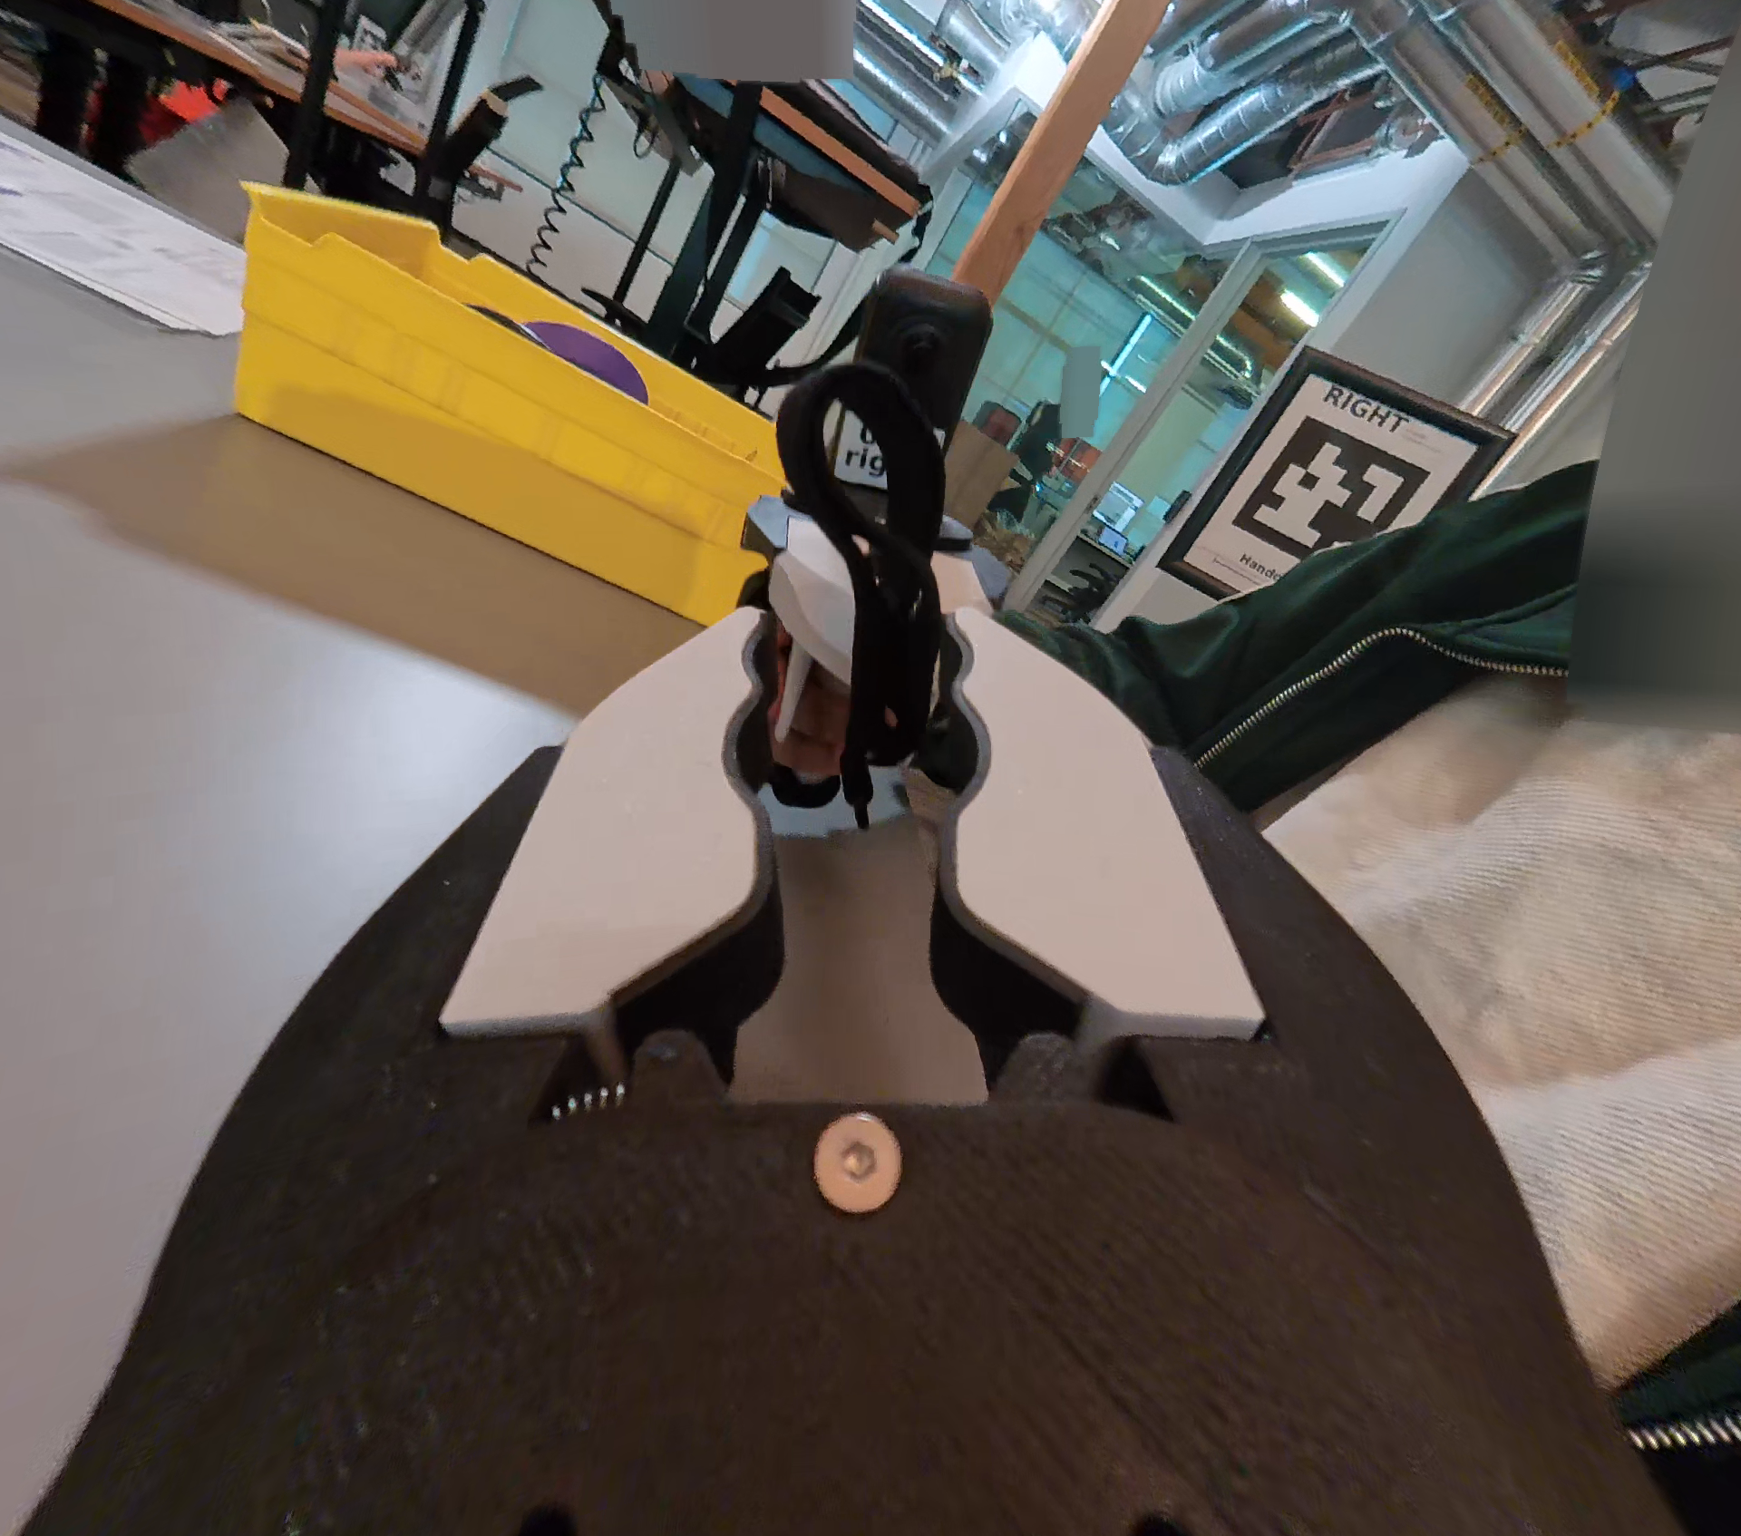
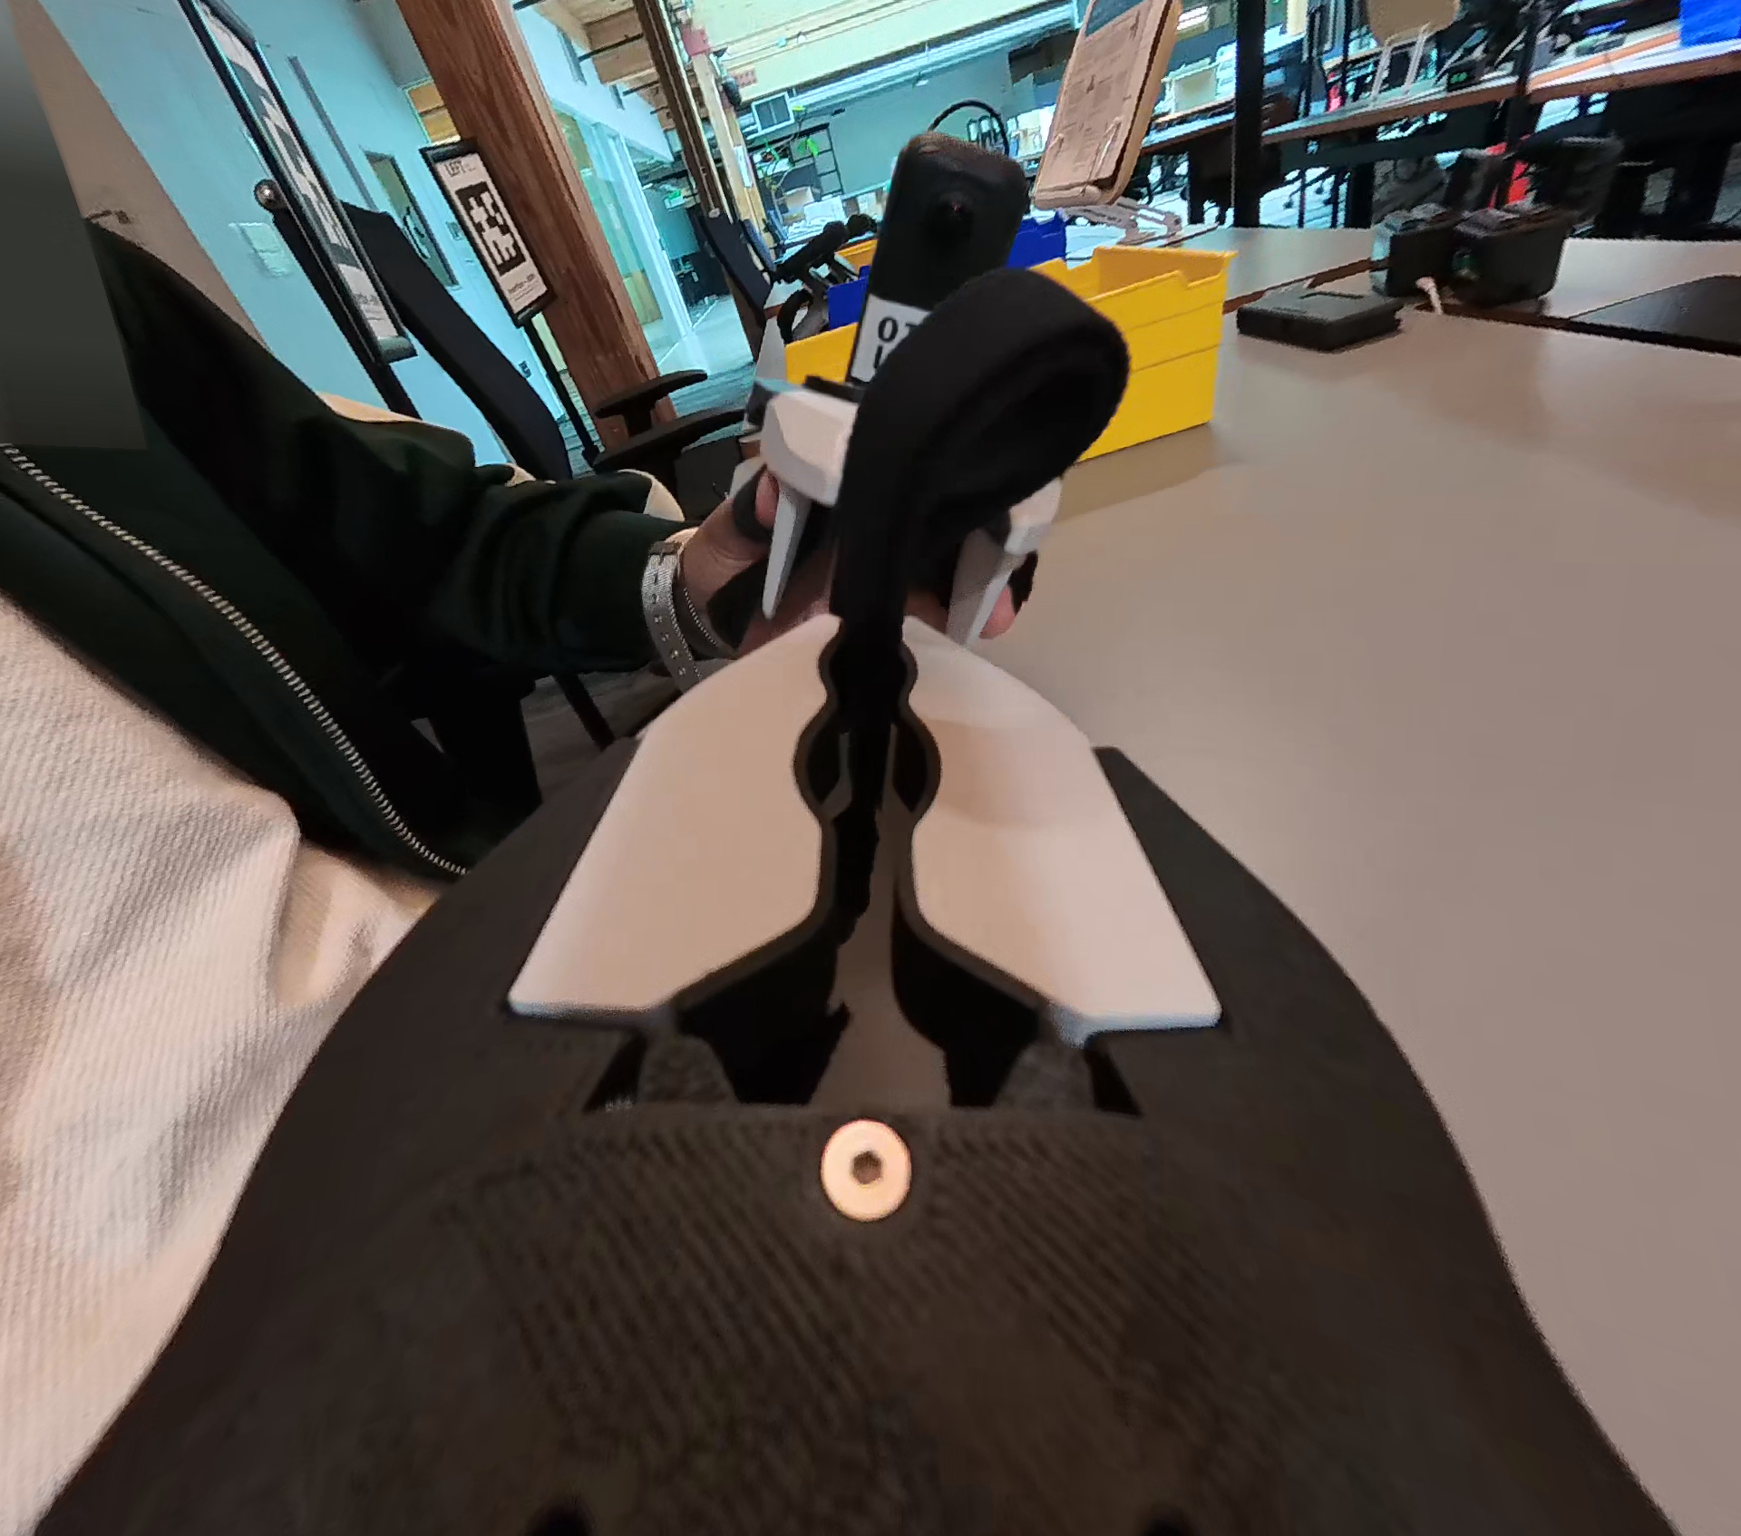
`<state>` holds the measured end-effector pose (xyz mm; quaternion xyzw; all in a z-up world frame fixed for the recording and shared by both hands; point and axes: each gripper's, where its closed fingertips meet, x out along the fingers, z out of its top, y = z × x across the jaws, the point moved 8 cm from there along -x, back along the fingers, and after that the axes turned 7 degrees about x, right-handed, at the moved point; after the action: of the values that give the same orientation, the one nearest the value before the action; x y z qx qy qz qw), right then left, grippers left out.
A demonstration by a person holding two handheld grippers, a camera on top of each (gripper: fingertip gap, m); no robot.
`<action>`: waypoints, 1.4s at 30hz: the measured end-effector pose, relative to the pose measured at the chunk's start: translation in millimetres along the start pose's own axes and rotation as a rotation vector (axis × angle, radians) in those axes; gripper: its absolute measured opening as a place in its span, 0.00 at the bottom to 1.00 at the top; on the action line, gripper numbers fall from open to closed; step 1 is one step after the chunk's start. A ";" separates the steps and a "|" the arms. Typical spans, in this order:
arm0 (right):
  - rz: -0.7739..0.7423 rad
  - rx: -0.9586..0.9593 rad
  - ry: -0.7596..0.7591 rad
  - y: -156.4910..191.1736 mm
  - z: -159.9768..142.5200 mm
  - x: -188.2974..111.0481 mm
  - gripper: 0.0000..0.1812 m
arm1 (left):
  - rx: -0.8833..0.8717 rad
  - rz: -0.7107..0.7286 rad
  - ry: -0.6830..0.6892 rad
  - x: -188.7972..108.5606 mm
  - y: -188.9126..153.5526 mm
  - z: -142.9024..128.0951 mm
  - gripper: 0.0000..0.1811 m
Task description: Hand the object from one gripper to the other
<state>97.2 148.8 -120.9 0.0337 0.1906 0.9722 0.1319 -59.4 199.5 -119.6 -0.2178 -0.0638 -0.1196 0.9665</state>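
Bearing everything: a grey counter (image 2: 1413, 643) runs under and beyond both tools; neither tool rests on it.
Bin: a yellow bin (image 1: 424, 379) stands on the counter well behind the meeting point and has no part in this step.
Right gripper: the right gripper (image 2: 867, 652) points at the other tool. Its jaws are pressed together on the lower stretch of the object, with only black material showing in the slit between them.
Left gripper: the left gripper (image 1: 857, 624) faces it head-on. Its jaws stand apart, one white finger on either side of the object; no contact with the pads can be made out.
Object: a black cord (image 1: 881, 690), looped and bundled, is held up in the air between the two tools. Its loop rises above the right gripper's tips, and its hanging strands lie in the gap between the left jaws.
Step in hand: this looks like the middle of the handover, with the giver gripping and the receiver placed around the cord but not yet closed.
Next move: the left jaws would need to close squarely on the bunched strands, not on a single loose one. Only once that hold is firm should the right jaws part and draw straight back, so that the loop does not snag.
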 end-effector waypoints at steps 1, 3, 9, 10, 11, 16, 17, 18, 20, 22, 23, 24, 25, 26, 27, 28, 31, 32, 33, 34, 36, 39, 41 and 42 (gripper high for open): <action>-0.004 0.000 -0.007 -0.5 0.6 -0.9 0.03 | -0.005 -0.006 0.015 0.9 0.2 -1.7 0.17; -0.008 0.005 -0.008 -1.2 0.6 -1.6 0.03 | -0.011 -0.021 0.036 2.9 -0.4 -4.4 0.15; -0.036 -0.026 0.022 -0.4 -1.9 1.5 0.05 | 0.025 -0.010 0.097 2.3 -1.0 -5.3 0.02; -0.039 -0.025 0.021 -0.8 -2.0 1.6 0.06 | 0.044 -0.002 0.099 1.8 -1.4 -4.2 0.02; -0.041 -0.017 0.017 -1.4 -2.1 1.5 0.07 | 0.066 0.012 0.099 1.3 -1.7 -3.2 0.02; -0.050 0.061 -0.040 -7.2 0.8 -2.6 0.16 | 0.130 0.088 0.059 -7.2 0.3 5.0 0.02; -0.051 0.076 -0.053 -8.5 1.4 -3.6 0.17 | 0.133 0.098 0.048 -9.1 0.8 6.7 0.02; -0.050 0.090 -0.064 -9.6 1.8 -4.5 0.18 | 0.135 0.108 0.037 -10.9 1.6 8.0 0.02; -0.046 0.114 -0.076 -10.9 2.3 -5.6 0.18 | 0.138 0.126 0.021 -13.7 3.1 9.9 0.02; -0.045 0.118 -0.082 -11.0 2.9 -6.1 0.18 | 0.140 0.142 0.018 -15.5 4.6 10.4 0.02; -0.047 0.113 -0.082 -11.0 3.0 -6.3 0.18 | 0.144 0.146 0.016 -16.0 4.9 10.4 0.02; -0.049 0.107 -0.080 -10.7 3.1 -6.3 0.18 | 0.146 0.149 0.017 -16.3 5.3 10.5 0.02; -0.051 0.101 -0.079 -10.5 3.1 -6.4 0.18 | 0.148 0.153 0.019 -16.4 5.5 10.4 0.02; -0.053 0.095 -0.078 -10.1 3.3 -6.3 0.17 | 0.152 0.155 0.023 -16.4 5.6 10.2 0.02; -0.054 0.090 -0.077 -9.8 3.4 -6.4 0.17 | 0.157 0.160 0.028 -16.2 5.9 9.9 0.02; -0.055 0.086 -0.075 -9.5 3.4 -6.3 0.17 | 0.164 0.167 0.035 -15.9 5.9 9.4 0.02; -0.066 0.067 -0.078 -9.3 3.0 -4.7 0.16 | 0.211 0.195 0.071 -14.1 4.8 8.1 0.02; -0.070 0.057 -0.072 -8.9 2.5 -3.9 0.16 | 0.236 0.208 0.086 -13.5 4.2 7.9 0.02; -0.073 0.043 -0.062 -8.2 2.0 -2.8 0.16 | 0.263 0.221 0.101 -12.8 3.2 7.7 0.02; -0.077 0.026 -0.049 -7.1 1.3 -1.5 0.16 | 0.290 0.235 0.116 -12.1 2.3 7.6 0.02; -0.095 -0.019 -0.006 -4.7 -0.9 1.6 0.16 | 0.343 0.264 0.144 -10.8 0.3 7.3 0.02; -0.111 -0.096 0.081 0.7 -6.1 7.5 0.16 | 0.415 0.291 0.175 -8.3 -3.2 6.9 0.02; -0.124 -0.159 0.132 4.4 -9.5 11.5 0.16 | 0.452 0.297 0.182 -6.8 -5.7 7.1 0.02; -0.128 -0.190 0.156 6.3 -11.2 13.3 0.15 | 0.468 0.296 0.178 -6.5 -6.8 7.5 0.02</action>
<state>81.6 142.7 -128.7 -0.0669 0.1090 0.9751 0.1811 -68.0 198.1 -111.3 0.0152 0.0279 0.0222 0.9992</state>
